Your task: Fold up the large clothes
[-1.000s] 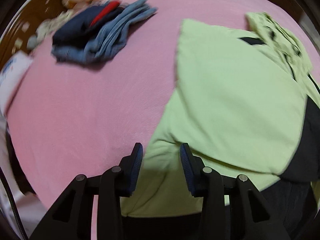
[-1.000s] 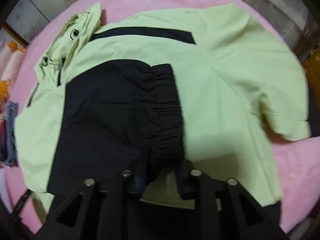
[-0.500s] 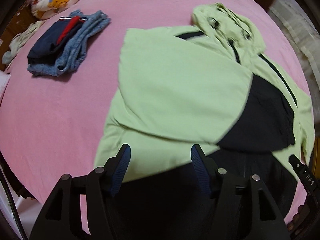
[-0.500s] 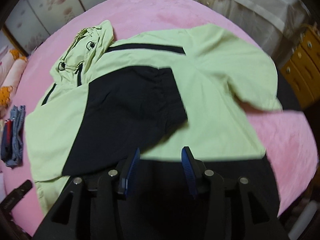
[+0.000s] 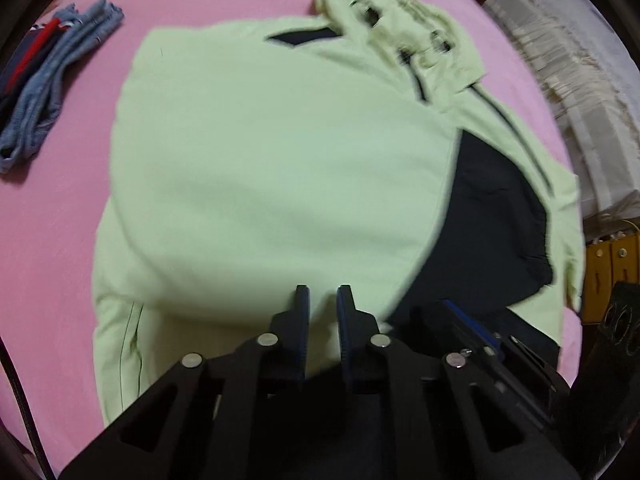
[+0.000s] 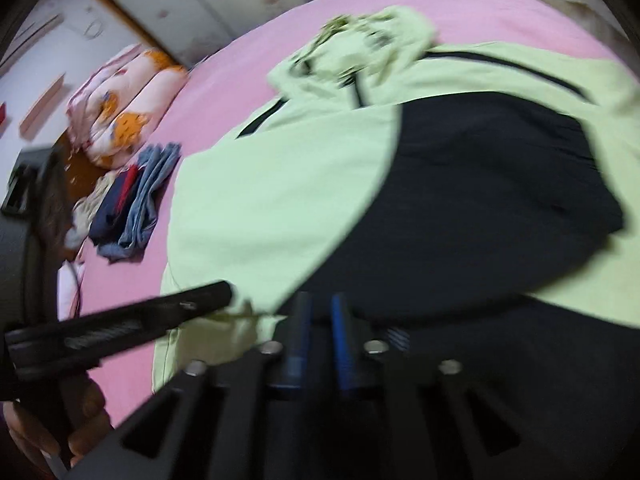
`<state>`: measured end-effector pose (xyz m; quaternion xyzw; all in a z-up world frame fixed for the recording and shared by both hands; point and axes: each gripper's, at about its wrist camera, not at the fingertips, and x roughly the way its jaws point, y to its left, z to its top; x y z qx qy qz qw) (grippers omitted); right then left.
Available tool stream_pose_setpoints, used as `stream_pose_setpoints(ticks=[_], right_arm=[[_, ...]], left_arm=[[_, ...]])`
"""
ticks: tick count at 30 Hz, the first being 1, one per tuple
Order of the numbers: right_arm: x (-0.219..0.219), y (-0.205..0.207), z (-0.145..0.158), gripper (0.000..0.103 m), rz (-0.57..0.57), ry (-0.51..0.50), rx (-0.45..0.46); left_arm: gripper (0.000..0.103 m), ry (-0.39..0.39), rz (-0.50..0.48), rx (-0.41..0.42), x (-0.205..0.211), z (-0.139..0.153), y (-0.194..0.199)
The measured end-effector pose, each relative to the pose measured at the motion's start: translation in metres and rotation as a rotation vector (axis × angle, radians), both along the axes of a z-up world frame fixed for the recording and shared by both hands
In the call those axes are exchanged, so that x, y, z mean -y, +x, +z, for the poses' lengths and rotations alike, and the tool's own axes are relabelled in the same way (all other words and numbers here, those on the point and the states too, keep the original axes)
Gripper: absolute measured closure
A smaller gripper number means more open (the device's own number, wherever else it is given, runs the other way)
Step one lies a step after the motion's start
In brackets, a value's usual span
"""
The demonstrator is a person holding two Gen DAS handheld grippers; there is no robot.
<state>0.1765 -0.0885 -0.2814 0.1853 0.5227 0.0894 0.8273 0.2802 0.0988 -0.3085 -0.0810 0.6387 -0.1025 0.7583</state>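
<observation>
I have the light green jacket (image 5: 272,168) spread on the pink bed (image 5: 60,240), filling most of my left wrist view from the centre out to 3 o'clock. Its hood (image 5: 400,20) lies bunched at 1 o'clock, and a black sleeve (image 5: 492,232) is folded across the body at 3 o'clock.

My left claw (image 5: 322,300) sits at 6 o'clock over the jacket's near hem. Its jaws are closing to a narrow slit, and green cloth shows in the slit, though I cannot tell whether the pads pinch it.

In the right wrist view, my right claw (image 6: 321,312) is at 6 o'clock with its blue pads (image 6: 340,340) nearly together, shut, right at the edge where the black sleeve (image 6: 480,208) meets the green body (image 6: 260,200). The blur hides whether any fabric is caught.

The left claw's black frame (image 6: 120,328) reaches in from 8 o'clock, close beside the right one. A folded stack of blue clothes (image 5: 44,92) lies at 10 o'clock, well apart from the jacket, and a patterned pillow (image 6: 120,104) lies beyond it.
</observation>
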Motion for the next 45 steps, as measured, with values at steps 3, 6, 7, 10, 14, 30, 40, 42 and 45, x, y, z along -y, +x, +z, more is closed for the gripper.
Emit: stream_pose_setpoints(ticks=[3,6,7,10,14,30,40,42,45], right_arm=[[-0.009,0.02,-0.023,0.103,0.022,0.015,-0.059],[0.013,0.022,-0.029,0.103,-0.057,-0.006,-0.069],[0.028,0.018,-0.026,0.103,-0.102,-0.021,-0.06],[0.074,0.002,-0.023,0.103,-0.253,-0.196,-0.08],[0.128,-0.014,-0.016,0.103,-0.372,-0.245,-0.098],[-0.004,0.051,0.002,0.103,-0.029,0.085,-0.008],[-0.019,0.115,-0.041,0.103,-0.005,0.092,0.015],[-0.007,0.125,-0.043,0.103,-0.037,0.1,0.027],[0.017,0.137,-0.043,0.103,-0.131,0.116,0.022]], left_arm=[[0.095,0.04,0.043,-0.042,-0.016,-0.021,0.013],[0.095,0.058,0.113,0.004,-0.045,-0.019,0.016],[0.096,0.086,0.126,0.02,-0.054,-0.017,0.017],[0.096,0.12,0.189,0.053,-0.089,-0.014,0.018],[0.096,0.239,0.264,0.066,-0.123,-0.012,0.023],[0.096,0.077,0.087,0.057,-0.034,0.027,0.051],[0.096,0.173,0.089,0.16,0.006,-0.017,0.104],[0.096,0.193,0.092,0.184,0.005,-0.017,0.118],[0.096,0.195,0.119,0.198,-0.003,-0.015,0.135]])
